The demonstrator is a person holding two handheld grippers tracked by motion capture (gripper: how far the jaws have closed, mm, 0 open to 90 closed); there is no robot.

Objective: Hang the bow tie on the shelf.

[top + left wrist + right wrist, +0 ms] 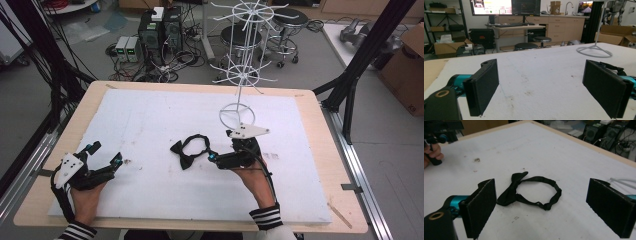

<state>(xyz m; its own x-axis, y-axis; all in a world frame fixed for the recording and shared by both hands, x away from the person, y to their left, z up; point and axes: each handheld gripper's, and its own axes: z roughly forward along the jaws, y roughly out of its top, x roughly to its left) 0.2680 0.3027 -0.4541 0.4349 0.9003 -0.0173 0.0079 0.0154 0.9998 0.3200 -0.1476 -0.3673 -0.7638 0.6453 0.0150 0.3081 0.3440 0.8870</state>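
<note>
Nothing looks begun: the bow tie [529,192] lies untouched mid-table, right gripper [549,207] spread near it, left gripper [549,87] spread by the table's left edge

Black bow tie [190,149] lies flat on the white pad [150,125], strap looped closed, near the wire rack's base ring [236,115].

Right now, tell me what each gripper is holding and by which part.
Nothing is held. The left gripper is open over bare table, and the right gripper is open with the bow tie lying untouched on the table between and beyond its fingers.
</note>
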